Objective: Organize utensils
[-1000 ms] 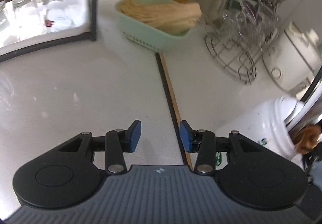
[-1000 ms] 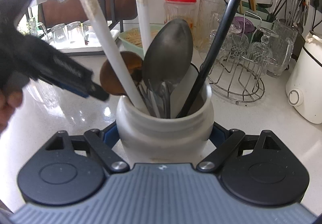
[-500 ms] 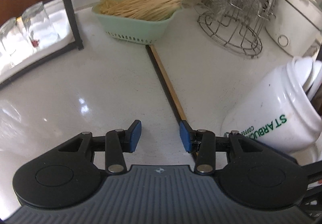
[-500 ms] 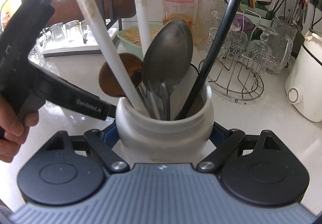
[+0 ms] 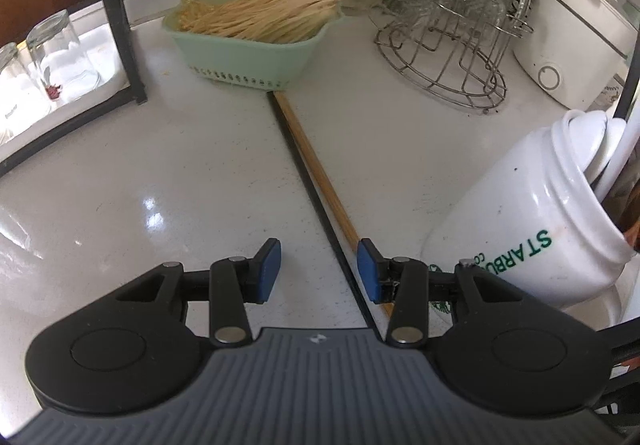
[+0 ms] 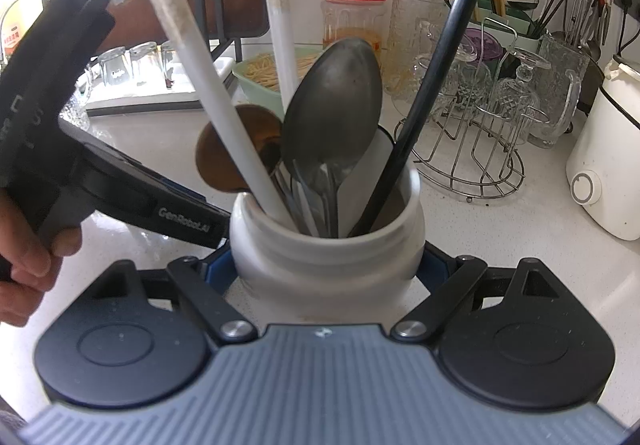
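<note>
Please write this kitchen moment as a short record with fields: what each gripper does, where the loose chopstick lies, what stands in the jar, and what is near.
left gripper: open, nothing between its pads, low over the counter
right gripper: shut on the white jar
chopstick: flat on the counter, far end at the green basket, near end by the left gripper's right-side pad
jar contents: metal spoon, wooden spoon, black chopstick, white handles
nearby: wire glass rack, white appliance

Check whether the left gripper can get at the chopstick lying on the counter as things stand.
Probably yes. The left gripper is open with nothing between its pads, and the wooden chopstick lies bare on the counter, its near end by the right pad. The white jar stands close alongside.
</note>
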### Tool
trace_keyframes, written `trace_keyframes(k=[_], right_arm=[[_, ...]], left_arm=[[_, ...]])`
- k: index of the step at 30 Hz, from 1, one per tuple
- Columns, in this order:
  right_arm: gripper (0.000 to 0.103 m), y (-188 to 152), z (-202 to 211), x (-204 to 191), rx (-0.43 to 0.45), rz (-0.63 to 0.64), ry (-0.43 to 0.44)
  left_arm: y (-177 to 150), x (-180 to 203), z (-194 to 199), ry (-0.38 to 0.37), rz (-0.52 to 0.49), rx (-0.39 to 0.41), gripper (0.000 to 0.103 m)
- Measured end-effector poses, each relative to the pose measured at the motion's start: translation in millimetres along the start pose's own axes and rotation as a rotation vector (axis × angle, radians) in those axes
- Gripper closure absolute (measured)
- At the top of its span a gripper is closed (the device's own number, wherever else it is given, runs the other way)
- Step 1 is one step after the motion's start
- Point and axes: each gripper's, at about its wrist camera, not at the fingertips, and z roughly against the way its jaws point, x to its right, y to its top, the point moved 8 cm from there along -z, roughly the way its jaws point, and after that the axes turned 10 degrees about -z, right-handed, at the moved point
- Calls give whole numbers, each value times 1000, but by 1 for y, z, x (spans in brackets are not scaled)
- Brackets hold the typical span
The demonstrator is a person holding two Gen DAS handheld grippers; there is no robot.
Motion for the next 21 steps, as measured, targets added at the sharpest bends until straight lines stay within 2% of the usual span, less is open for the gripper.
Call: trace_keyframes(k=[2,5,7,9,11,13,21], right_arm=[[12,0,0,0,0,1,1],[12,0,0,0,0,1,2],[12,0,0,0,0,2,3],[12,0,0,0,3,3,5],[12,0,0,0,4,3,5],[12,0,0,-1,5,4,7],[12,0,0,-1,0,9,15]], left_arm=[[1,0,1,14,-20,-16,52],[-2,-5,-1,76,-51,-53,53],[-6,-8,2,73,-43,-53,54],[-9,-10,4,83,-44,-48,61],[-11,-10,7,84,-37,-49,82],[-13,-10,8,85,-36,-52,97],[-25,-6,21,91,-4,-60,99]])
